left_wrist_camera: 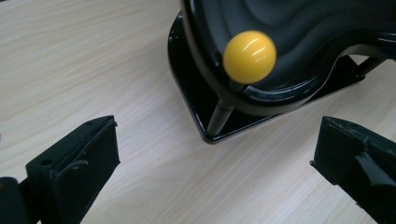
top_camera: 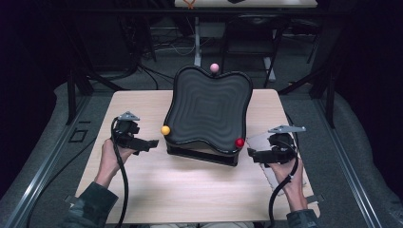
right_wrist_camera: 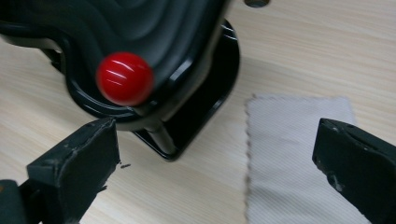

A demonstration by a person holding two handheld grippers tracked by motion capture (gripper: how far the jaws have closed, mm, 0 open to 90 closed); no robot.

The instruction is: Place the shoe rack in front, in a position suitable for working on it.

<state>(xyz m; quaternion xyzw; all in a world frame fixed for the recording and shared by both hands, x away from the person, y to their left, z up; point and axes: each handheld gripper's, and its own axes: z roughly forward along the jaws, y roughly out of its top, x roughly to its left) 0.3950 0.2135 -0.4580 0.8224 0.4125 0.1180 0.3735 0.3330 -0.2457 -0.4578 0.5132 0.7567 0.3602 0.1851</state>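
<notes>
While both grippers are gaping empty, left gripper [top_camera: 153,143] facing glossy yellow ball knob [left_wrist_camera: 249,56], right gripper [top_camera: 252,153] facing shiny red ball knob [right_wrist_camera: 124,78], black ridged wavy-edged plastic tray [top_camera: 207,107] between them, tilting, running lengthwise away from them.

The high view is looking forward and down over the pale wooden table [top_camera: 190,190]. Each gripper view is looking closely along its own jaws; both are sharing the wavy black plastic tray [left_wrist_camera: 299,28] [right_wrist_camera: 154,23] [top_camera: 206,107].

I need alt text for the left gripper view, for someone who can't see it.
The left gripper, jaws wide open and empty, points at a yellow ball on the corner of a black ridged tray. The tray stands on posts over a black base on a light wooden table.
</notes>
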